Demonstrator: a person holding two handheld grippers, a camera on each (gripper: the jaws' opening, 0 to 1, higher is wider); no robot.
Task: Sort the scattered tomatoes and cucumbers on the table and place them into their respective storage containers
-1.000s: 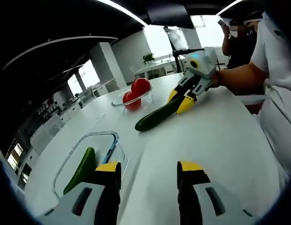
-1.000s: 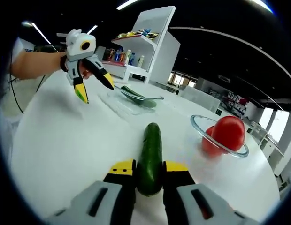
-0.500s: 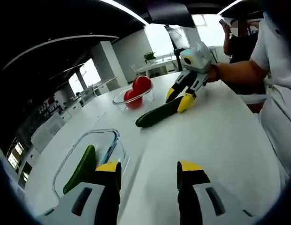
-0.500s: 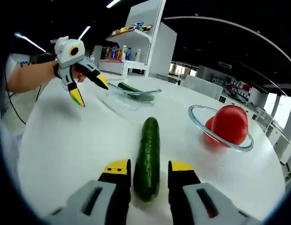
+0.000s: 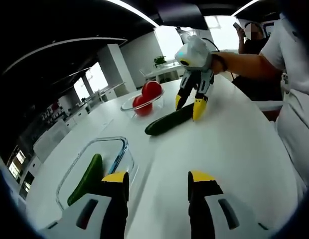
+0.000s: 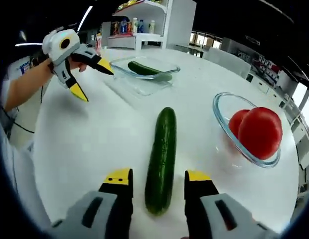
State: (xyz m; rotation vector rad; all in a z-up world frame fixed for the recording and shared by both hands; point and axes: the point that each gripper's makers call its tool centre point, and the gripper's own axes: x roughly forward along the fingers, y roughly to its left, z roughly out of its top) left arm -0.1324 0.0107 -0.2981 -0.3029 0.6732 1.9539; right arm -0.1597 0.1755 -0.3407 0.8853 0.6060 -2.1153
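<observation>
Now my right gripper straddles the long dark-green cucumber on the white table, jaws wide, holding nothing; next I should close on it.

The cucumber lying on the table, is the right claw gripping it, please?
No, the right claw stands open, with the cucumber lying loose on the table between its tips.

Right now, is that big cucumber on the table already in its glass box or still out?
Out. The cucumber lies flat on the white table, between the open jaws of the right gripper; the glass box holds another.
</observation>
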